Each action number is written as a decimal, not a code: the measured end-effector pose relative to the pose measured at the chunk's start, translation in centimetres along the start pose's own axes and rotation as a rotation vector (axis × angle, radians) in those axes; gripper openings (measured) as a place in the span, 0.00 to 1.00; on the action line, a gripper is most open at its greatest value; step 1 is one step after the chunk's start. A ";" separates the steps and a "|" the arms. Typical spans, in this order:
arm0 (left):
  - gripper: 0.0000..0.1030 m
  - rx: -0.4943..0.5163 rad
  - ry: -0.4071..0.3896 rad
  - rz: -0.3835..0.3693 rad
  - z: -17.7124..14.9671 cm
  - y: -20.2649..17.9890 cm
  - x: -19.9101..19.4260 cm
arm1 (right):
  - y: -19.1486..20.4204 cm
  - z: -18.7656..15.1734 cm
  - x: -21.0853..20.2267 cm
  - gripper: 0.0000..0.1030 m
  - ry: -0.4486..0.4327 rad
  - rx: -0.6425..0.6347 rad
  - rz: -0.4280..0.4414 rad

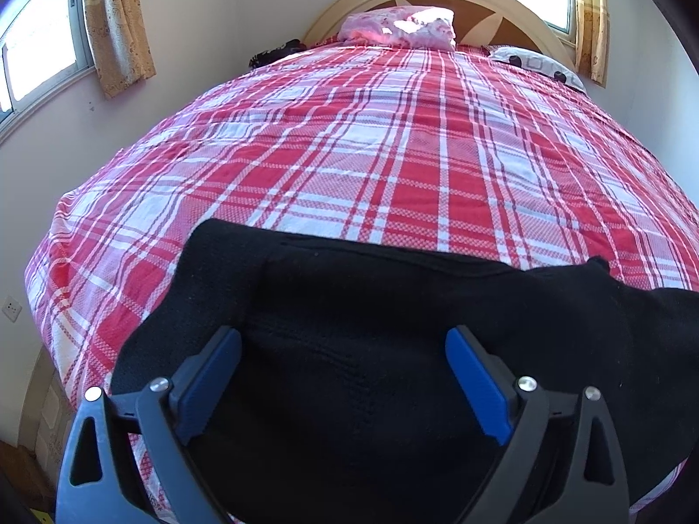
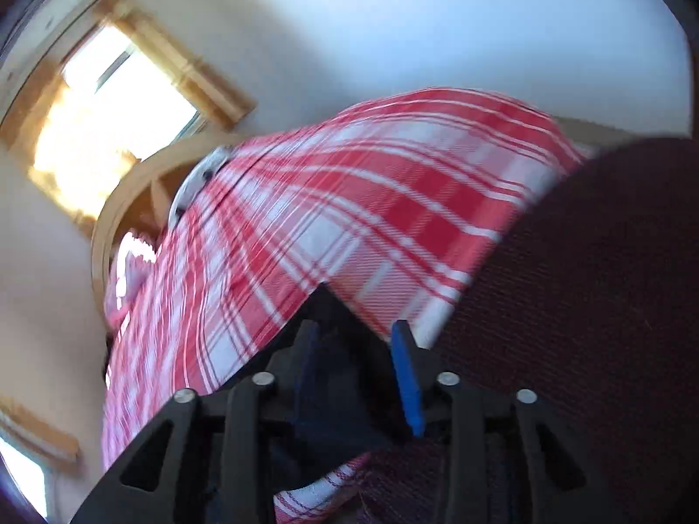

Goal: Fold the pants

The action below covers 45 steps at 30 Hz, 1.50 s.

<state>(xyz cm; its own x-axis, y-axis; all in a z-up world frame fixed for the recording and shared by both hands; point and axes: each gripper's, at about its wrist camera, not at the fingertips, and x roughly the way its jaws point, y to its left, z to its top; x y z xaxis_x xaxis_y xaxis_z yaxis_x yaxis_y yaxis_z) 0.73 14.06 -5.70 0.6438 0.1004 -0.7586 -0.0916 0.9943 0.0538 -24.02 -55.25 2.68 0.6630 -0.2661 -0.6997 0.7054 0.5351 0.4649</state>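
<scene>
Although my left wrist view is sharp, it cuts the pants [image 1: 371, 327] off at its lower edge, so I cannot see their near end or tell waistband from leg hems. I read them as a black slab lying flat on the red-and-white plaid bedspread [image 1: 371, 144] at the foot end of the bed, well apart from the pillows. Their long axis runs from 9 o'clock to 3 o'clock in this view, crosswise to the bed; the far edge rises slightly toward 3 o'clock, where a small corner sticks up. Seams and folds are lost in the black.

The left gripper [image 1: 343, 340] hangs over the cloth with its blue pads [image 1: 476, 384] spread wide, nothing between them but the fabric surface below. Whether the tips touch the cloth I cannot tell.

My right wrist view is rolled and blurred. A dark mass fills 3 to 5 o'clock; it looks reddish-brown here, and I cannot confirm whether it is the same garment. The right gripper [image 2: 356, 327] stands partly parted, a dark point of fabric [image 2: 332, 305] rising between its fingers at 12 o'clock from the tips. Whether the pads press that fabric is not legible.

At 12 o'clock in the left view sit a pink pillow [image 1: 397, 26] and the curved headboard [image 1: 502, 0].
</scene>
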 end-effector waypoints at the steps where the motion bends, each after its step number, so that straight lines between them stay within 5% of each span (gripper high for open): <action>1: 0.94 0.009 -0.005 0.017 -0.1 -0.1 -0.3 | 0.8 0.0 1.0 0.39 0.018 -0.044 -0.008; 7: 0.94 0.036 -0.024 0.036 -0.6 -0.2 -1.1 | 2.7 -1.9 5.8 0.38 0.111 -0.190 -0.054; 13: 0.95 0.025 -0.013 0.040 -0.6 -0.4 -0.7 | 3.4 -3.2 6.8 0.10 0.086 -0.318 -0.143; 16: 0.96 0.017 -0.009 0.040 -0.5 -0.3 -0.6 | 3.7 -2.5 5.2 0.05 0.017 -0.331 -0.124; 21: 0.97 0.015 -0.009 0.041 -0.5 -0.2 -0.5 | 4.7 -0.9 4.5 0.05 -0.063 -0.347 -0.108; 26: 0.98 0.017 -0.011 0.045 -0.5 -0.3 -0.5 | 4.2 -0.2 7.9 0.06 -0.010 -0.327 -0.116; 29: 0.98 0.031 -0.014 0.043 -0.4 -0.2 -0.6 | 4.5 0.0 8.1 0.13 -0.054 -0.375 -0.123; 32: 0.98 0.043 -0.028 0.038 -0.6 -0.2 -0.6 | 5.8 -0.1 4.8 0.14 -0.170 -0.322 -0.218; 37: 0.99 0.042 -0.044 0.039 -0.7 -0.3 -0.5 | 9.1 -6.5 0.2 0.21 0.017 -0.201 0.196; 39: 0.99 0.050 -0.046 0.033 -0.7 -0.3 -0.5 | 10.7 -10.7 -0.4 0.21 0.098 -0.193 0.296; 45: 0.99 0.064 -0.058 0.003 -1.0 0.4 -0.9 | 12.7 -18.2 3.1 0.21 0.248 -0.161 0.305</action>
<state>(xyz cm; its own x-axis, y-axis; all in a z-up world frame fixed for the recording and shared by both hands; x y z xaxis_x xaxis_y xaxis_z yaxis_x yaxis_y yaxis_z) -0.62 14.29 -5.60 0.6867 0.1036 -0.7195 -0.0461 0.9940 0.0991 -17.57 -34.73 -3.49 0.7411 0.1144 -0.6616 0.4251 0.6828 0.5942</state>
